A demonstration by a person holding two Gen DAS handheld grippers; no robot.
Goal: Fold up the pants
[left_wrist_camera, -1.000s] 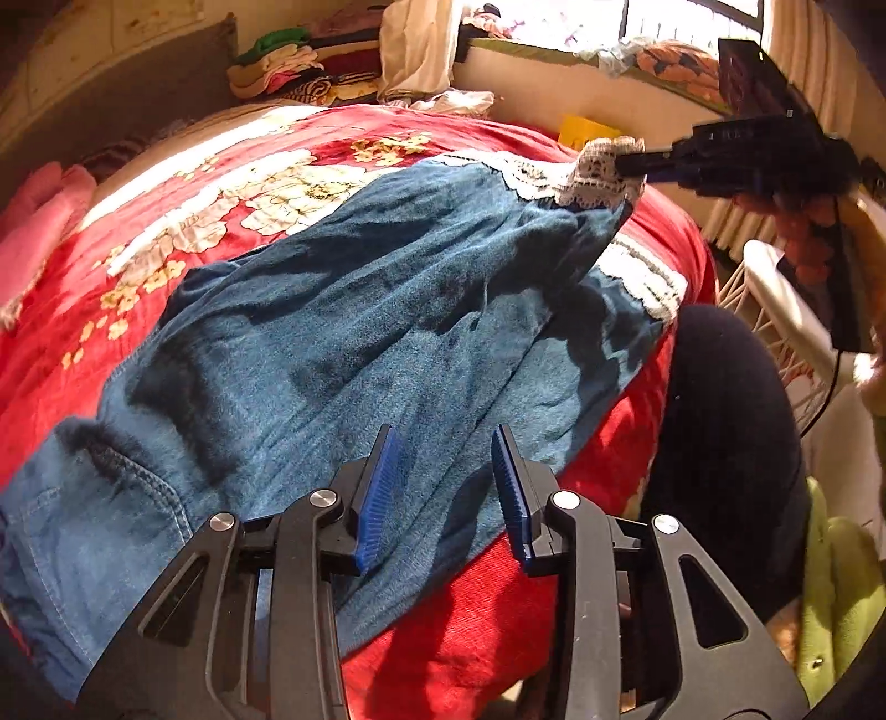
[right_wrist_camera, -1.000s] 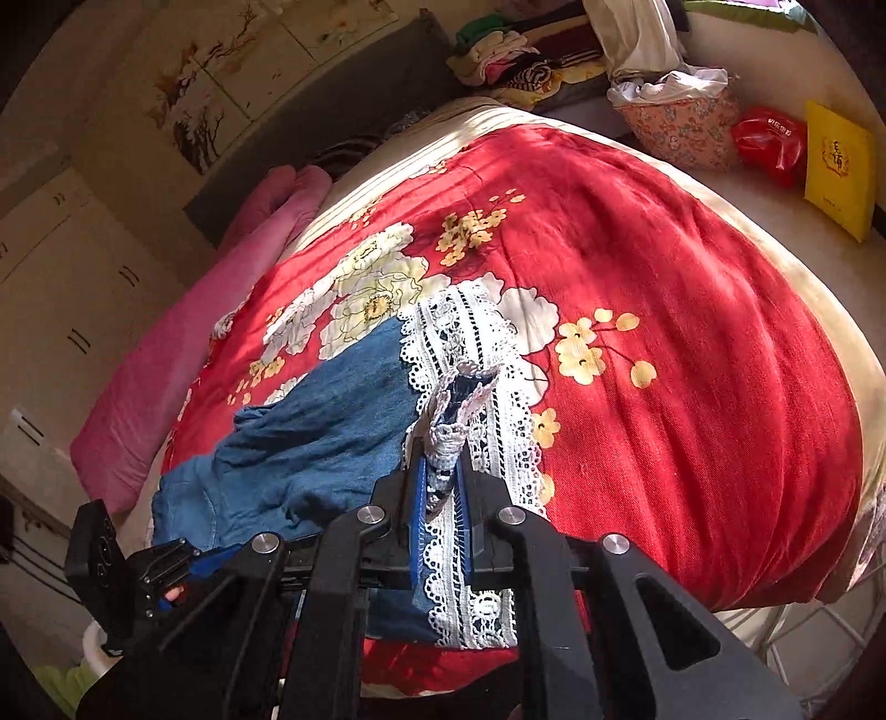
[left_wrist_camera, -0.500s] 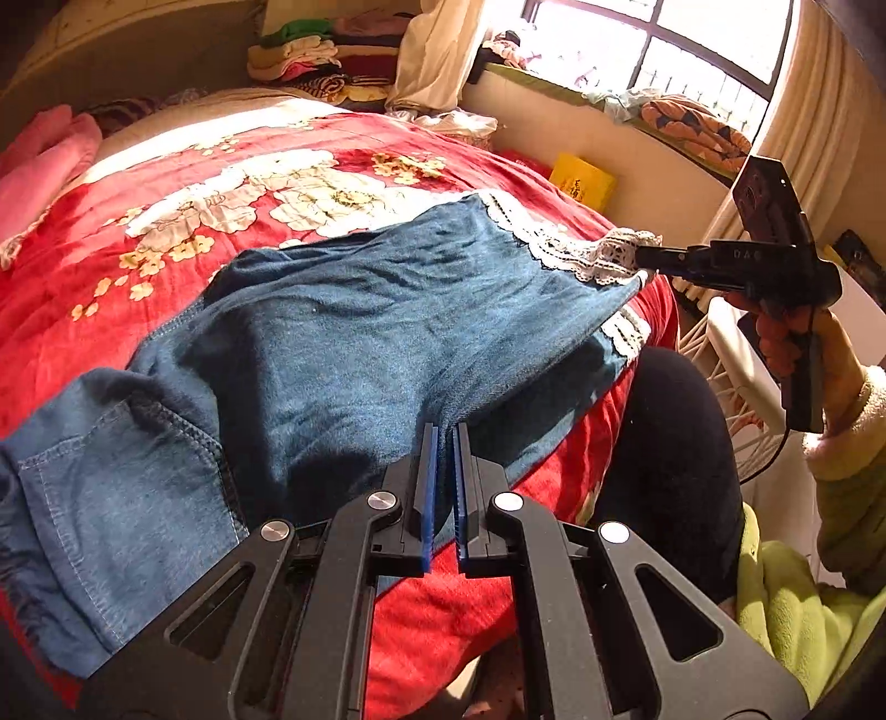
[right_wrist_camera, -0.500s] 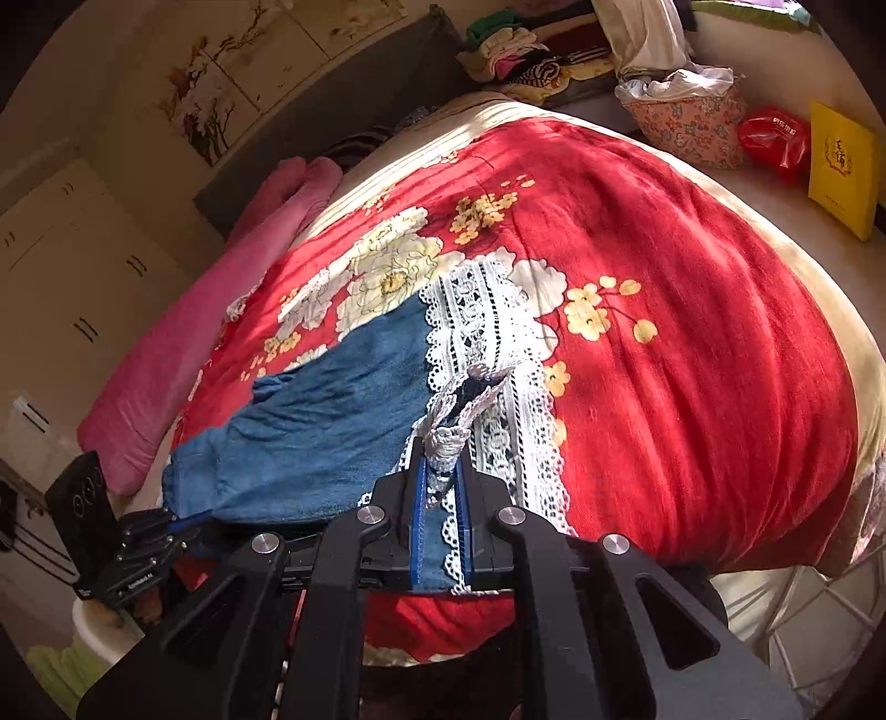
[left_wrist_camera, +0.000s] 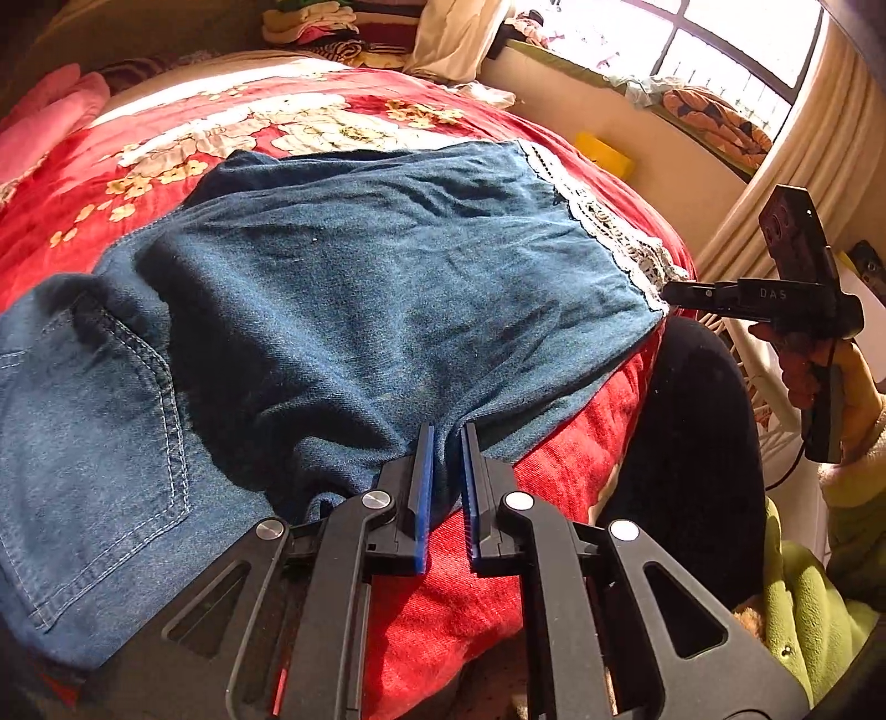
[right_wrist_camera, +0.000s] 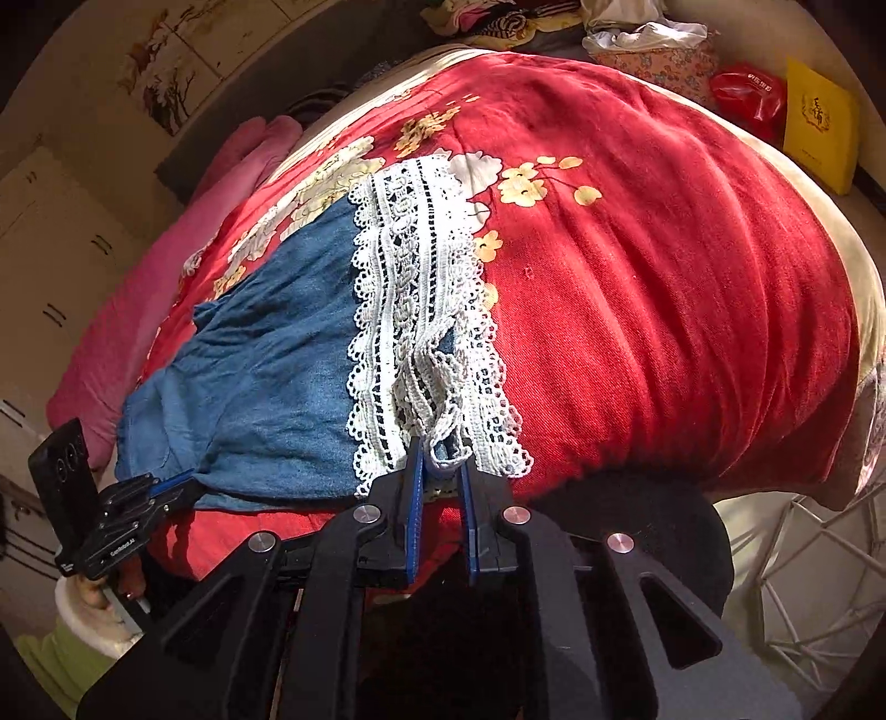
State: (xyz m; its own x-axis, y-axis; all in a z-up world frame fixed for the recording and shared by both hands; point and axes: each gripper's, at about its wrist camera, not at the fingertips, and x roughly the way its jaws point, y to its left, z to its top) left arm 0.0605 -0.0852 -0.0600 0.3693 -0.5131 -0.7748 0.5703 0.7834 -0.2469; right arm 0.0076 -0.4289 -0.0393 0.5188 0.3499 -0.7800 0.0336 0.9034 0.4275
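Blue denim pants (left_wrist_camera: 343, 310) with white lace cuffs (right_wrist_camera: 421, 288) lie folded leg over leg on a red floral bedspread (right_wrist_camera: 664, 288). My left gripper (left_wrist_camera: 446, 437) is shut on the near edge of the pants at mid-leg. My right gripper (right_wrist_camera: 442, 454) is shut on the lace cuffs at the leg ends. The right gripper also shows in the left wrist view (left_wrist_camera: 673, 292), at the cuff corner. The left gripper also shows in the right wrist view (right_wrist_camera: 183, 481), on the denim edge. The back pocket (left_wrist_camera: 99, 421) faces up at the left.
Pink pillows (right_wrist_camera: 166, 266) lie at the head of the bed. Stacked clothes (left_wrist_camera: 332, 22) sit at the far end. A yellow box (right_wrist_camera: 819, 122) and a red bag (right_wrist_camera: 745, 97) lie beside the bed. My dark-clad knee (left_wrist_camera: 698, 421) presses against the bed edge. A white wire rack (right_wrist_camera: 803, 581) stands at right.
Left gripper closed on the pants' near edge. The right gripper brought the lace cuffs down toward the near bed edge, so the legs now lie flat and stretched.
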